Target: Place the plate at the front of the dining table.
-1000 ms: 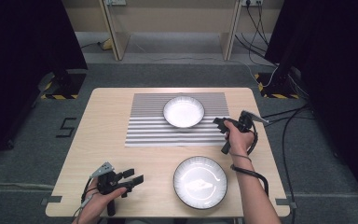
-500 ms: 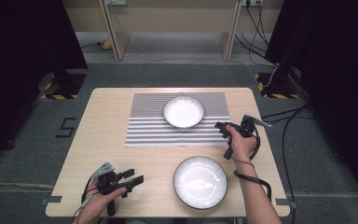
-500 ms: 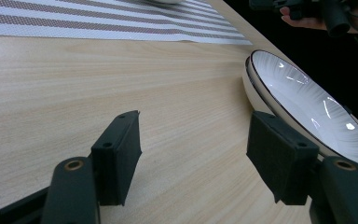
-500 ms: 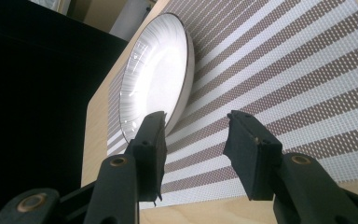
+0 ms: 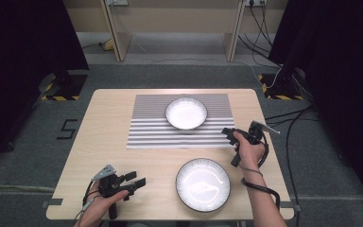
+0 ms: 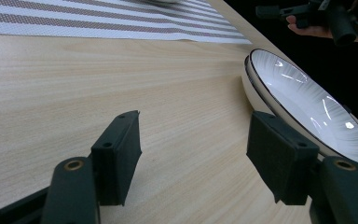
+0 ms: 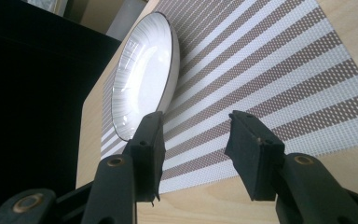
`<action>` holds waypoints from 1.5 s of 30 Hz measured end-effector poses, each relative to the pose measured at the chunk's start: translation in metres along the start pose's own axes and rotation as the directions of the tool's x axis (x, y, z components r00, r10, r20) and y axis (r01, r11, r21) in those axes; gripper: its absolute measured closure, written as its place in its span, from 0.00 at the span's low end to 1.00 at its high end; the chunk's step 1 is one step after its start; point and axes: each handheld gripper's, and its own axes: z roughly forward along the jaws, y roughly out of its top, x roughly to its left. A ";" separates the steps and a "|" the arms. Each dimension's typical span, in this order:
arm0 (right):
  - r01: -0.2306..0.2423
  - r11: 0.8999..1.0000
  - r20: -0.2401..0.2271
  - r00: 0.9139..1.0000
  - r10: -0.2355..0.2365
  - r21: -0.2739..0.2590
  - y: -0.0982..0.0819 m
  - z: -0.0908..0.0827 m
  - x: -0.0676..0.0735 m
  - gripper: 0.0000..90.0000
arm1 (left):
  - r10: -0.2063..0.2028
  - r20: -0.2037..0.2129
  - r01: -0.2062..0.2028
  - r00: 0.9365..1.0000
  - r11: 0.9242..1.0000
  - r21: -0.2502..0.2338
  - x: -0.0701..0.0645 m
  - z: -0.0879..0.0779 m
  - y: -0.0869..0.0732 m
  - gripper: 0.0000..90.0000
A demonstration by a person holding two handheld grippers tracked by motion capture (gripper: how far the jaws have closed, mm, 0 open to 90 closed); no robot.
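A white ribbed plate (image 5: 186,113) with a dark rim rests on the striped placemat (image 5: 146,127). A second white plate (image 5: 203,184) lies on the bare wood near the front edge. My right gripper (image 5: 228,133) hovers at the mat's right front corner and points at the plate on the mat (image 7: 144,74). Its jaws (image 7: 196,149) are open, have just been opening wider, and have nothing between them. My left gripper (image 5: 139,178) rests low at the front left, open and empty. Its jaws (image 6: 193,158) point toward the near plate (image 6: 307,102), a short gap away.
The wooden table (image 5: 108,142) ends just right of my right hand. Cables (image 5: 288,127) trail over the grey floor on the right. Dark curtains stand on both sides, and desk legs (image 5: 116,33) rise beyond the far edge.
My right gripper has drawn back from the plate on the mat, toward the right and the near side. The left gripper and both plates have stayed put.
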 end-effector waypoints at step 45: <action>0.014 1.000 0.020 1.000 -0.014 -0.012 -0.019 -0.049 -0.033 0.58 | -0.010 -0.003 0.010 1.000 1.000 -0.005 0.000 -0.002 -0.001 0.38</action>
